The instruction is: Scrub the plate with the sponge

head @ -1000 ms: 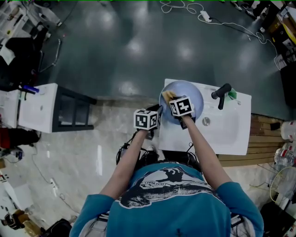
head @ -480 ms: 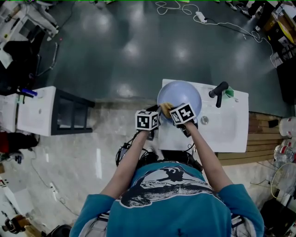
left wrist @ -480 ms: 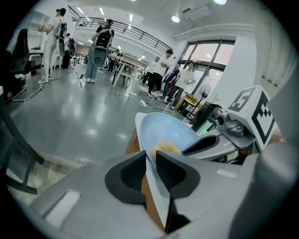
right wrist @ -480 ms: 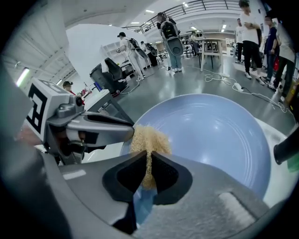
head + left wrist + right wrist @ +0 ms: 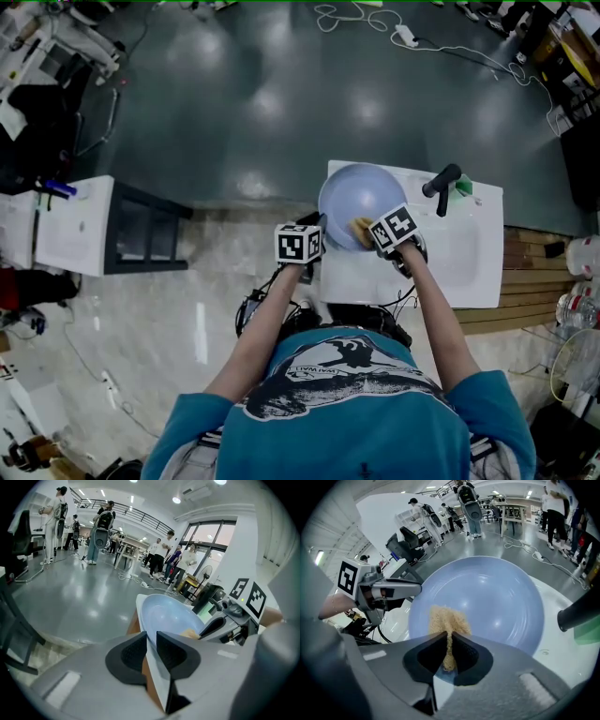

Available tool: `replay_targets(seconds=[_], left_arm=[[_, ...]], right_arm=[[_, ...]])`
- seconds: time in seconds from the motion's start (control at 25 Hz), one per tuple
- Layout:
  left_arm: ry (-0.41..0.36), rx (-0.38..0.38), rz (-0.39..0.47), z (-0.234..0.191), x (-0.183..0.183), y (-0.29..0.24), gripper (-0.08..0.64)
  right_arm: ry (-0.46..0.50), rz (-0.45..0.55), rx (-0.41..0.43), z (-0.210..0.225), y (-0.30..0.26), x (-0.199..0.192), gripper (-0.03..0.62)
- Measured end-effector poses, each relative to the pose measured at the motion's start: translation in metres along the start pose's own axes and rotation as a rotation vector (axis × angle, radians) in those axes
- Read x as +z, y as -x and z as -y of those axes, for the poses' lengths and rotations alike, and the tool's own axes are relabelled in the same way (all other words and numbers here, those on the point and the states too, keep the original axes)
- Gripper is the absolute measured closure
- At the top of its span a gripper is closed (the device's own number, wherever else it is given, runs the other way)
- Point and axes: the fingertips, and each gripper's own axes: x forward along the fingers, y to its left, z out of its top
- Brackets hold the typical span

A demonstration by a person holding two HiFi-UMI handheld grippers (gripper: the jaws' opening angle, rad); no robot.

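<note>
Pinching the sponge (image 5: pixel 447 620), right gripper (image 5: pixel 449 653) rests it on the plate (image 5: pixel 497 597); left gripper (image 5: pixel 151 648) clamps the rim.

1. One plate (image 5: pixel 361 199).
2. One sponge (image 5: pixel 362 228).
3. Two grippers: the left gripper (image 5: pixel 322 231) and the right gripper (image 5: pixel 369 231).
4. Two marker cubes (image 5: pixel 298 244), one per gripper.
5. One sink (image 5: pixel 464 258).
6. One tap (image 5: pixel 443 184).

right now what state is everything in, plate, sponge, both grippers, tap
plate: held at its rim by the left gripper, sponge against its face
sponge: pinched in the right gripper, pressed on the plate
left gripper: shut on the plate's rim
right gripper: shut on the sponge
tap: no water visible from it
</note>
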Motion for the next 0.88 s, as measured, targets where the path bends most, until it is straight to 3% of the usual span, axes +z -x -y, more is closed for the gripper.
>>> replay_targets(seconds=[0.24, 0.48, 0.72, 0.84, 0.88], left_arm=[[0.004, 0.006, 0.005, -0.002, 0.0, 0.001, 0.482], [0.006, 0.011, 0.011, -0.003, 0.0, 0.004, 0.476], [0.006, 0.016, 0.02, -0.004, -0.001, 0.007, 0.474], [0.009, 0.017, 0.02, -0.004, -0.002, 0.009, 0.472], [0.01, 0.019, 0.021, -0.004, -0.003, 0.009, 0.472]], right_arm=[[-0.04, 0.022, -0.09, 0.039, 0.01, 0.008, 0.563], [-0.09, 0.115, -0.21, 0.072, 0.016, 0.034, 0.562], [-0.079, 0.21, -0.326, 0.081, 0.016, 0.065, 0.563], [-0.1, 0.174, -0.441, 0.094, 0.024, 0.062, 0.562], [-0.096, 0.198, -0.432, 0.092, 0.02, 0.069, 0.563]])
